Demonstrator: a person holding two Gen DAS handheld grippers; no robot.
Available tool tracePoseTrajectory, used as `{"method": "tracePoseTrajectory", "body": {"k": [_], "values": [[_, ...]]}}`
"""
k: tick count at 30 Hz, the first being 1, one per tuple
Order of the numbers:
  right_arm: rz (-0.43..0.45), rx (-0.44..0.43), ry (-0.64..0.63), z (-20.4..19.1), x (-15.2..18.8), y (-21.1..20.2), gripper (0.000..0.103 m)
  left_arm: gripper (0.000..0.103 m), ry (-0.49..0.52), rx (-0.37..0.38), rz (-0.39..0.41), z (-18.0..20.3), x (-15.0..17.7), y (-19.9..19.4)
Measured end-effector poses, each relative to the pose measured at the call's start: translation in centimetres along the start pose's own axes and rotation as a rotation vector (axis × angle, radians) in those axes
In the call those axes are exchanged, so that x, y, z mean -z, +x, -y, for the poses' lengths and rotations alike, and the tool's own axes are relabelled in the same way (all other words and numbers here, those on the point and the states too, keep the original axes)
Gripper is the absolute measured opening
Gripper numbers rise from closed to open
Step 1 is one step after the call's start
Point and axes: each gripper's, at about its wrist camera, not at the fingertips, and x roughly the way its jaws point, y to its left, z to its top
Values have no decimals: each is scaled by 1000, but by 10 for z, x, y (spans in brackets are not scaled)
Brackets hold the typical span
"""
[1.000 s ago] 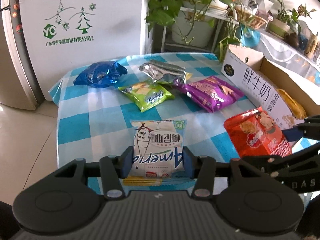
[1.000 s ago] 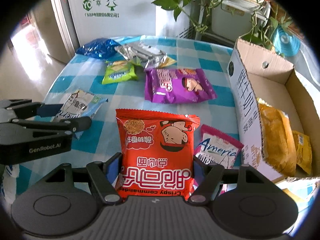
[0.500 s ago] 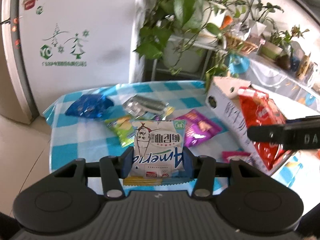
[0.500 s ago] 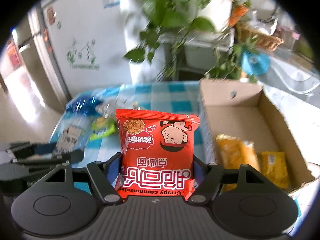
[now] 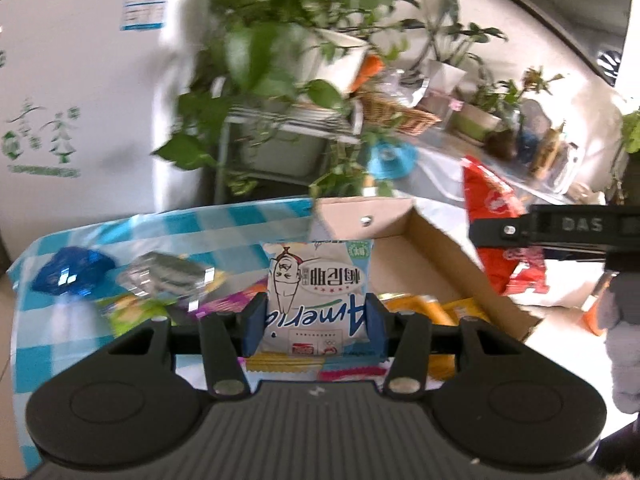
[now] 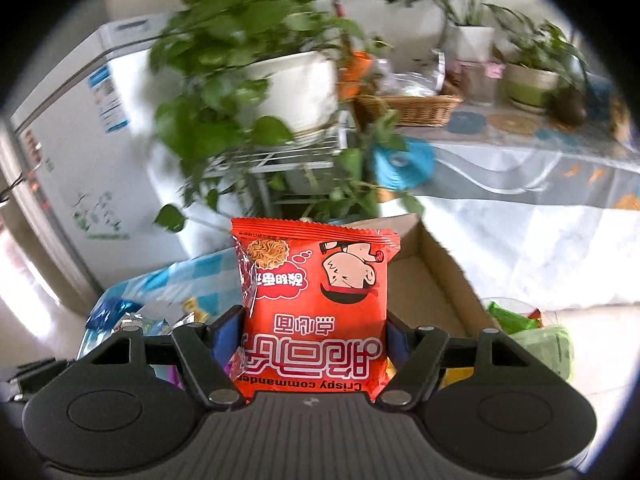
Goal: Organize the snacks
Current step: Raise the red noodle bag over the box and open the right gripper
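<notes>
A table covered in a blue-and-white checked cloth (image 5: 224, 224) is seen beside a white refrigerator (image 5: 80, 80) and leafy potted plants (image 5: 288, 32). An open brown cardboard box (image 5: 436, 248) sits at its right. The left gripper (image 5: 316, 316) is clamped on a white snack packet with blue lettering (image 5: 318, 288), held above the table's near edge. The right gripper (image 6: 314, 340) is clamped on a red crinkled noodle-snack bag (image 6: 316, 304), raised in front of the box.

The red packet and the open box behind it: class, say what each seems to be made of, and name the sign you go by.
Red packet: probably thin plastic film, glossy; it shows sheen, creases and a crimped, serrated top seal. It is clamped in the right gripper.
Open box: looks like cardboard, matt brown inside; plain dull walls with a raw-edged flap and a small punched hole.
</notes>
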Motion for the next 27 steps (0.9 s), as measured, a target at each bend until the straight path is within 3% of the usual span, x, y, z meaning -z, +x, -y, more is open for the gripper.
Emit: {"method": "tracePoseTrajectory", "body": {"k": [10, 21, 24, 27], "values": [[-22, 60, 94, 38, -11, 10, 77, 50, 46, 71, -18, 55, -13, 33], [-27, 127, 186, 64, -11, 12, 77, 50, 59, 117, -84, 92, -6, 69], [-29, 124, 206, 66, -11, 13, 78, 64, 74, 118, -85, 98, -7, 72], [-22, 127, 225, 68, -11, 12, 81, 69, 98, 119, -64, 100, -6, 66]]}}
